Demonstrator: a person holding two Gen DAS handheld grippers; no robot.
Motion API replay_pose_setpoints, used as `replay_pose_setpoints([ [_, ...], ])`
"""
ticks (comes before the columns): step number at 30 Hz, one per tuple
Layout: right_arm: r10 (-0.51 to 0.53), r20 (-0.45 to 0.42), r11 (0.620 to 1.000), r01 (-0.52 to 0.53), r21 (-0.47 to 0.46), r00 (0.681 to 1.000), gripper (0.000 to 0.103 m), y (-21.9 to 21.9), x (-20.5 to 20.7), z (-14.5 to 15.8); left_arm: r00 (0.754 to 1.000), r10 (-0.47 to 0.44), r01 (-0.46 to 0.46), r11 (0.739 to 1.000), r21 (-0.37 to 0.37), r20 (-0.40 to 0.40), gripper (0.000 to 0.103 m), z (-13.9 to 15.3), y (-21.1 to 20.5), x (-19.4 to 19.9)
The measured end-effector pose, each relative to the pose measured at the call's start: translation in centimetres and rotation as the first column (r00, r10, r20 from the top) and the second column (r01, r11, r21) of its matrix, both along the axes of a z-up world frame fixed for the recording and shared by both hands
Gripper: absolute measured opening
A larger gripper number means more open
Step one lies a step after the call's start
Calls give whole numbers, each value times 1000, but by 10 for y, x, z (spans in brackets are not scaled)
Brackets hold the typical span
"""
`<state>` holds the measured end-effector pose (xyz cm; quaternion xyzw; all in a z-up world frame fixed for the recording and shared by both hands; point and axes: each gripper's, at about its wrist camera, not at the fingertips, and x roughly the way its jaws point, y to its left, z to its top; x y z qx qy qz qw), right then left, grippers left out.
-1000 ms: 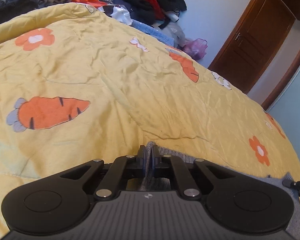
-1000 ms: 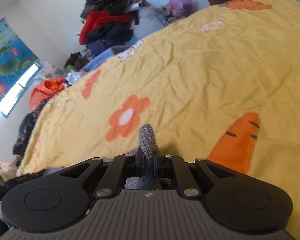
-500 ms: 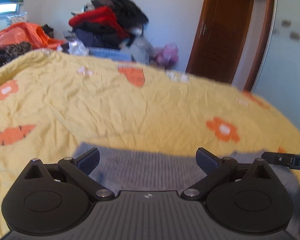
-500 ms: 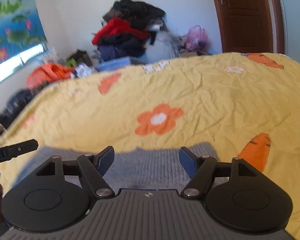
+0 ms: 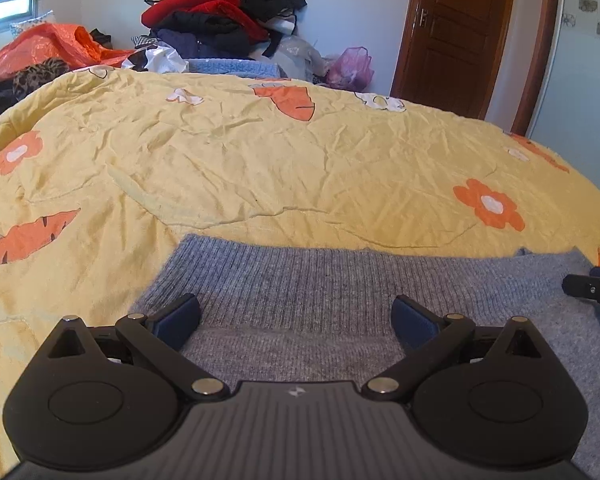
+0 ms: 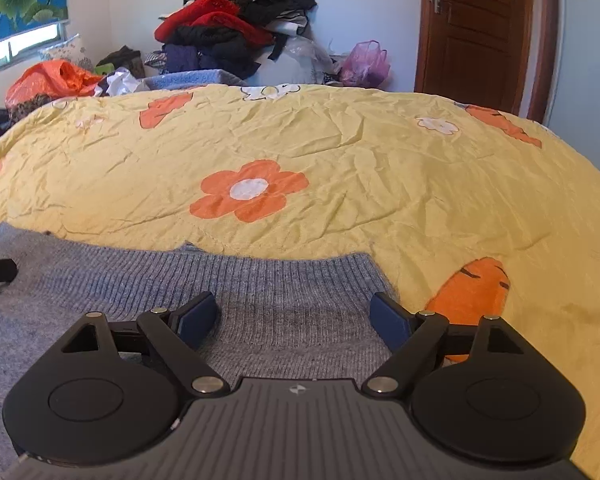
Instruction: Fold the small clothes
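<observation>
Across the lower half of both wrist views lies a grey knit sweater (image 5: 340,292), spread flat on a yellow bedspread (image 5: 260,168) printed with orange flowers and carrots; its ribbed hem runs straight from side to side, just ahead of the fingers. The left gripper (image 5: 296,320) hangs over the sweater near its left end with jaws spread wide and nothing between them, and the right gripper (image 6: 294,318) does the same near the right end, beside a printed carrot in the lower right of that frame. Each tool's tip shows at the edge of the other's view, so the two appear level with each other. By my reading, the step in hand is choosing the next pair of grips for a fold. To do it well, each gripper should come down on matching spots along the same edge, take both knit layers fully between the pads before closing, and lift evenly so the hem stays straight. Loose knit stretches and sags, so uneven pulls would likely skew the fold. A clothes heap (image 5: 220,12) and a wooden door (image 5: 456,32) sit in the upper part of the frame, well apart from the work.
</observation>
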<state>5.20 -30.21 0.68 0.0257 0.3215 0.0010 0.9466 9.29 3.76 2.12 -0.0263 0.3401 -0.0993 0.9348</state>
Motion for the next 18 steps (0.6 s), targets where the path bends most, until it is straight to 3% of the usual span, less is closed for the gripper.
replay_pose_setpoints([
  [6, -17, 27, 996, 14, 84, 999, 91, 12, -30, 17, 1000, 4, -4, 1000, -14, 7, 103, 0, 1, -3],
  [9, -16, 17, 999, 15, 48, 1000, 93, 23, -36, 9, 1000, 5, -5, 1000, -21, 8, 103, 1, 2, -4],
  [12, -50, 34, 998, 51, -29, 998, 102, 30, -37, -3, 1000, 6, -6, 1000, -23, 9, 103, 1, 2, -4],
  [18, -94, 13, 994, 93, 50, 995, 103, 18, -31, -11, 1000, 9, -9, 1000, -28, 10, 103, 2, 2, -5],
])
